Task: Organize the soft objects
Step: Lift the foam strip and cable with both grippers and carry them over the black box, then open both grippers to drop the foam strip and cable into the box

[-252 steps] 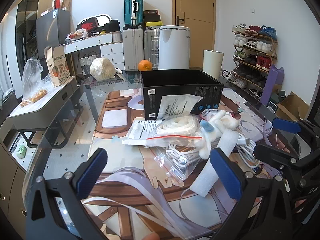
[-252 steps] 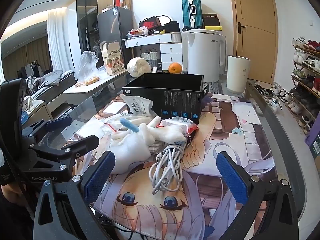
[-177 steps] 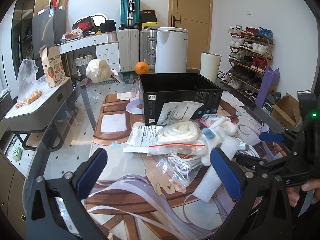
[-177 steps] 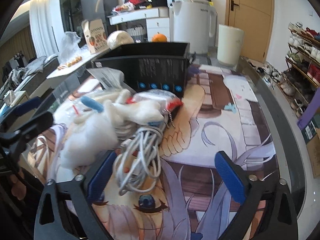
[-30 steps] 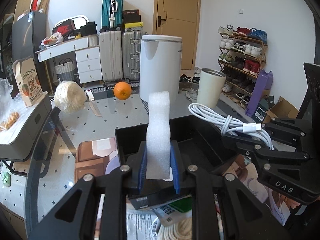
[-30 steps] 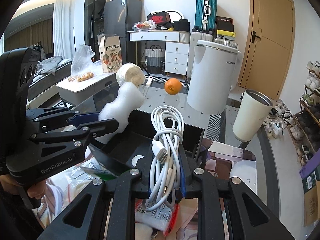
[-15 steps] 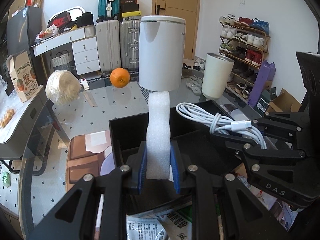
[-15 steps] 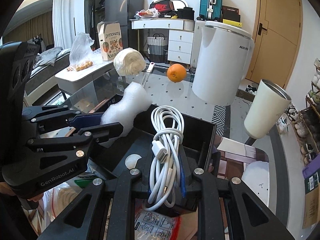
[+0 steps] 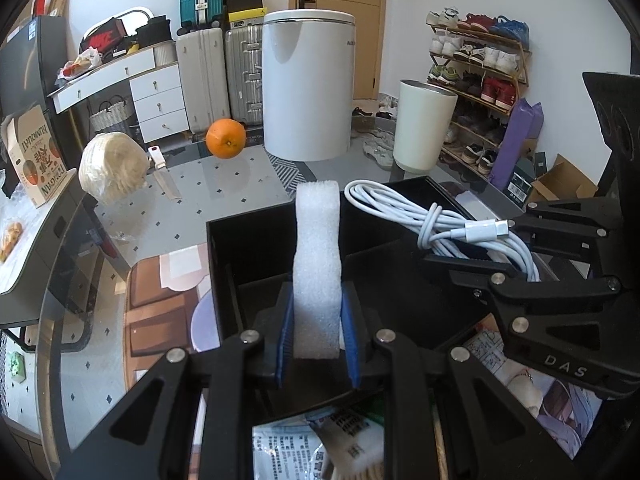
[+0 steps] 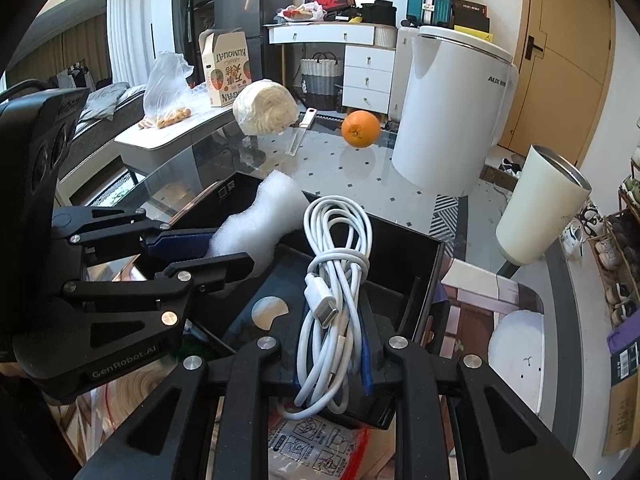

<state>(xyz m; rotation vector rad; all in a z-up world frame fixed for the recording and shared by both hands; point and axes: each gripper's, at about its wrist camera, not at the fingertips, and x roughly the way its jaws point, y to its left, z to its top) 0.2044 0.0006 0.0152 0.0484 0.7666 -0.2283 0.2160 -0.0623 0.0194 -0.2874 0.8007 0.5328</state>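
My left gripper [image 9: 317, 334] is shut on a white foam strip [image 9: 317, 264], held upright over the open black box [image 9: 224, 264]. My right gripper [image 10: 334, 354] is shut on a coiled white cable [image 10: 334, 280], also over the black box [image 10: 424, 280]. In the left wrist view the cable [image 9: 440, 224] and right gripper sit to the right of the foam. In the right wrist view the foam [image 10: 260, 224] and left gripper [image 10: 200, 246] sit to the left. Bagged soft items [image 9: 340, 452] lie on the table in front of the box.
On the glass table behind the box are an orange [image 9: 226, 138], a pale round bundle [image 9: 110, 170], a knife [image 9: 164, 174], a white appliance [image 9: 308, 84] and a cream tumbler [image 9: 424, 124]. A shoe rack [image 9: 480, 80] stands at the right.
Both grippers have moved down and forward over the black box, each still holding its item. The foam and cable now sit lower against the box opening.
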